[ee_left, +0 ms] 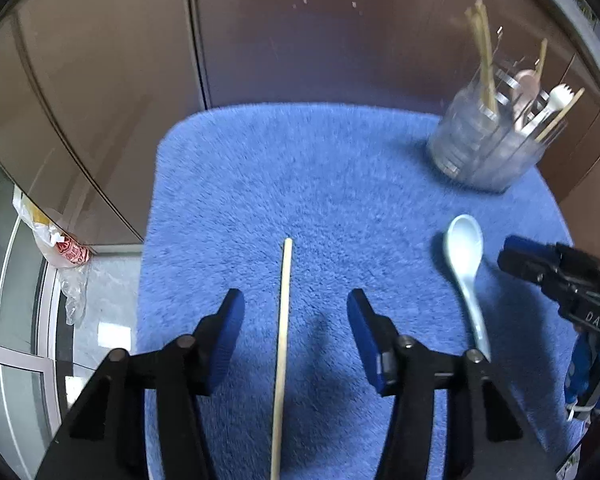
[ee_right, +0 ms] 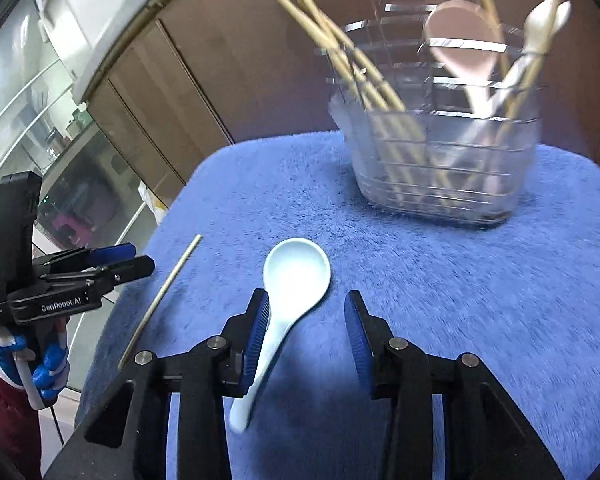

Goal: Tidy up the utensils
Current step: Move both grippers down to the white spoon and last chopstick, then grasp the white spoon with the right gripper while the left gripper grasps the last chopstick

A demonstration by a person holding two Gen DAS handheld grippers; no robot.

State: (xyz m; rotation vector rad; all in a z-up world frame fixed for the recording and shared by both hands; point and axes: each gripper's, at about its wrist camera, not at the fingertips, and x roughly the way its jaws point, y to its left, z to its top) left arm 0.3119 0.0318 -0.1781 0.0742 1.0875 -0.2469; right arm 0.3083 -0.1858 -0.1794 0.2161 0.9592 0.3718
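A single wooden chopstick [ee_left: 283,344] lies on the blue mat [ee_left: 300,184], between the open fingers of my left gripper [ee_left: 296,300]. A pale blue soup spoon [ee_right: 288,292] lies on the mat; its handle runs by the left finger of my open right gripper [ee_right: 306,300]. The spoon also shows in the left wrist view [ee_left: 466,268]. A clear utensil holder [ee_right: 444,152] at the back of the mat holds several chopsticks, a pink spoon [ee_right: 464,48] and a white fork.
The holder shows at the back right in the left wrist view [ee_left: 488,136]. Brown cabinet panels [ee_left: 300,40] stand behind the mat. A plastic bag [ee_left: 60,248] lies off the mat's left edge. The left gripper [ee_right: 116,264] is at the mat's left in the right wrist view.
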